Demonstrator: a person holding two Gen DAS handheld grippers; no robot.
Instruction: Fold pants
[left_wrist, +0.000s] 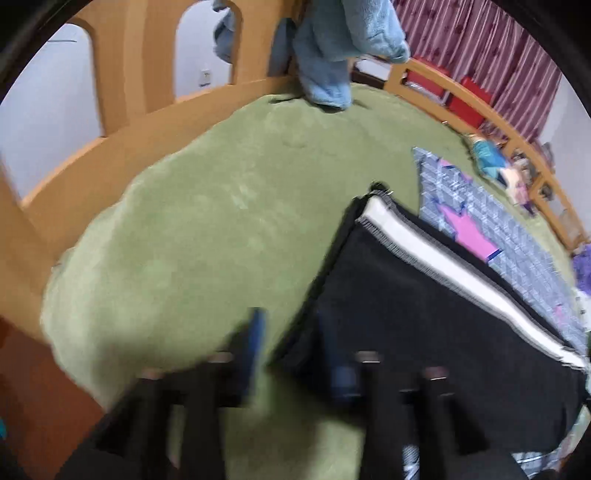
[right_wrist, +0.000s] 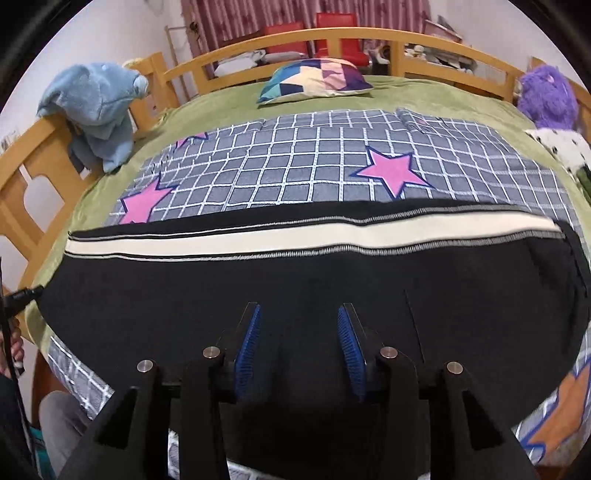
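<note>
The black pants (right_wrist: 295, 280) with a white side stripe (right_wrist: 295, 240) lie flat across the bed, on a grey checked sheet with pink stars (right_wrist: 295, 166). My right gripper (right_wrist: 299, 321) is open, its blue-padded fingers (right_wrist: 251, 339) spread just above the black cloth, holding nothing. In the blurred left wrist view the pants (left_wrist: 424, 314) lie at the right with the hem end pointing away. My left gripper (left_wrist: 291, 332) is open and straddles the pants' left edge, one finger (left_wrist: 255, 339) over the green blanket (left_wrist: 203, 240), the other over the black cloth.
A wooden bed rail (right_wrist: 332, 37) rings the bed. A blue plush toy (right_wrist: 99, 107) hangs on the left rail, a purple plush (right_wrist: 546, 92) sits at the right. A patterned pillow (right_wrist: 317, 79) lies at the far end. Red chairs (right_wrist: 295, 37) stand behind.
</note>
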